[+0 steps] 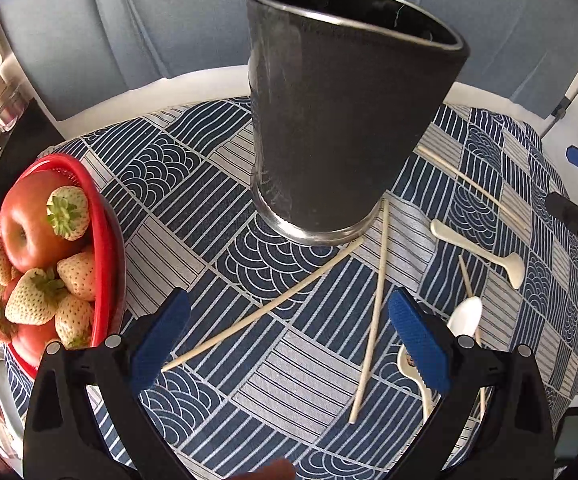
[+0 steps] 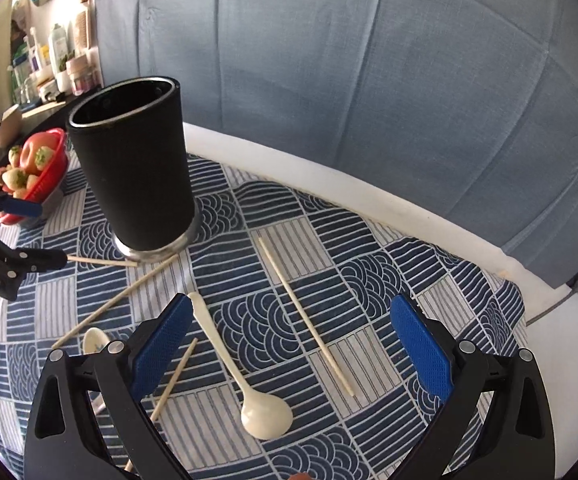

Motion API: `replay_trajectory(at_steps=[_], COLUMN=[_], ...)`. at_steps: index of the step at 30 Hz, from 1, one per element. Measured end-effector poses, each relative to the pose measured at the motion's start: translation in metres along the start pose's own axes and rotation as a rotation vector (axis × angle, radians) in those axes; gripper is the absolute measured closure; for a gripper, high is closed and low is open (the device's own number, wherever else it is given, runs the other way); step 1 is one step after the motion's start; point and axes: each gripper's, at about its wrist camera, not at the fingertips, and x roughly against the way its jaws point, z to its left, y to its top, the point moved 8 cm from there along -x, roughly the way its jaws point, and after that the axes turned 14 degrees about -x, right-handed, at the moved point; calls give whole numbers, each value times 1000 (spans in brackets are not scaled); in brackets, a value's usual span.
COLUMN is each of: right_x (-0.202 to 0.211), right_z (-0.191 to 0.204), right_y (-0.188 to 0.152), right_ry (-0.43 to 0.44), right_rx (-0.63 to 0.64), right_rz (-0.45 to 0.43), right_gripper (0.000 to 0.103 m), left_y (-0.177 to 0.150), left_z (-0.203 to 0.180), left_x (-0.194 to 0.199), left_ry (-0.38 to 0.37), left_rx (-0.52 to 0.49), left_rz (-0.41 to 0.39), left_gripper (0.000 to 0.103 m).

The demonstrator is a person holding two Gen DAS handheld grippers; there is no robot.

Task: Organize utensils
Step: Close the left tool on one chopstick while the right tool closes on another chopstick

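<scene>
Both my jaws hang wide open and empty; chopsticks (image 1: 371,316) and spoons (image 2: 237,364) lie scattered on the desk around the black cup (image 1: 341,120). Thin sticks on loose cloth (image 2: 369,280) could slip or roll from a pinch.

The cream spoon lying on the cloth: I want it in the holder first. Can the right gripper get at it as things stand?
Probably yes. The cream spoon lies flat between the open fingers of the right gripper, with nothing on top of it; the nearest chopstick lies apart from it.
</scene>
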Motion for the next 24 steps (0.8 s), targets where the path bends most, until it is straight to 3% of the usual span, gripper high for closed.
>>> replay_trajectory(at_steps=[6,9,21,24], right_x=[-44,-60,-110,-117], right_z=[-3,-3,-9,-10], right_y=[-4,-8,-29,-31], right_ry=[28,53,68,113], right_rx=[8,15,53,27], right_rz=[89,127,244,246], right_gripper=[8,8,8,8], left_y=[4,5,5,3], left_z=[16,18,0,-12], left_x=[-24,-32,-46,-53], left_ry=[36,14,65,61], left_rx=[-121,-145,-370,-439], left_rz=[20,32,56,60], left_gripper=[6,6,6,6])
